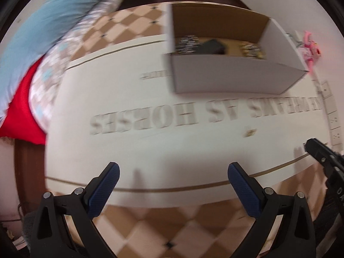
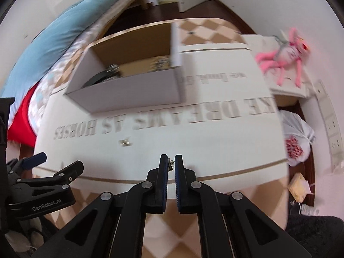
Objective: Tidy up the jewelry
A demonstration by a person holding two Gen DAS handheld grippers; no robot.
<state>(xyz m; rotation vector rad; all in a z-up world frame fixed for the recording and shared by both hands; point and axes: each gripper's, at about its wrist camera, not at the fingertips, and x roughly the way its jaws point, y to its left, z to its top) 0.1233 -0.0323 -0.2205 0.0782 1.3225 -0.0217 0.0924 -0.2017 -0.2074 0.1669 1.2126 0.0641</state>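
- Jewelry lies in the open cardboard box (image 2: 129, 92) on the white mat (image 1: 150, 150).
- Left gripper (image 1: 173, 173) hangs spread wide over the mat.
- Right gripper (image 2: 171, 164) pinches a small metal piece (image 2: 170, 165).
- Gold piece (image 1: 249, 131) lies loose near the lettering.

White lettered tabletop (image 1: 150, 150): open cardboard box (image 1: 232, 79), small gold jewelry piece (image 1: 249, 132).

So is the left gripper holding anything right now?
No, the left gripper is wide open with nothing between its fingers, and the small gold piece lies on the mat ahead.
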